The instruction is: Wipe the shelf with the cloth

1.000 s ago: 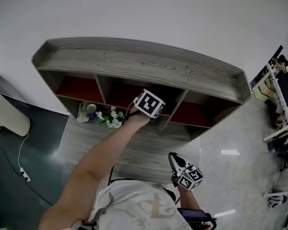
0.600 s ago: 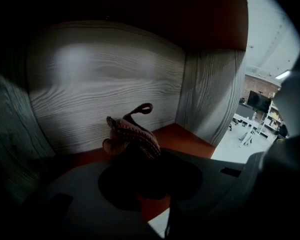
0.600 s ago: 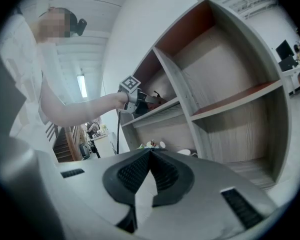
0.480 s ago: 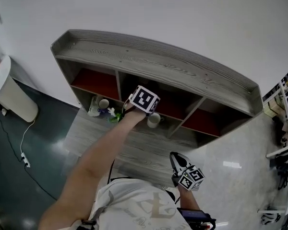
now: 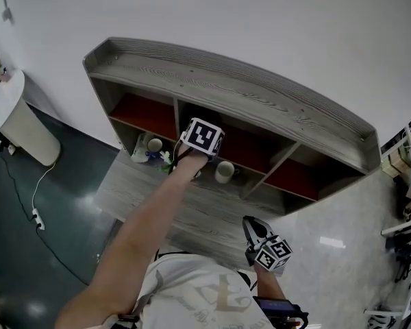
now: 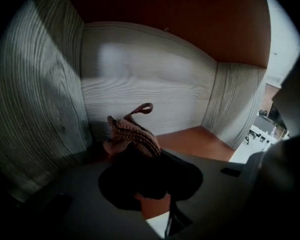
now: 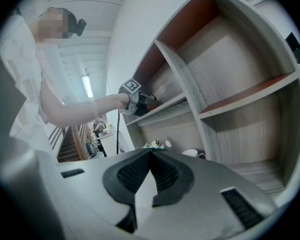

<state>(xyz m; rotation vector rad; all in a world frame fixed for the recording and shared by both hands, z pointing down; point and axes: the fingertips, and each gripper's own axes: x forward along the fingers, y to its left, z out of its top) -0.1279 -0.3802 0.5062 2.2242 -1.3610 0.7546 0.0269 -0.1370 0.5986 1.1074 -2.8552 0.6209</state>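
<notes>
Inside shelf | left gripper clamped on cloth | right gripper closed

Evenly bright around the shelf, with glare on the floor right of it. Dim inside the shelf; bowed, black-cornered in both gripper views.

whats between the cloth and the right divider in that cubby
Nothing: just bare orange shelf board runs from the cloth to the right divider, as the left gripper view shows.
</notes>
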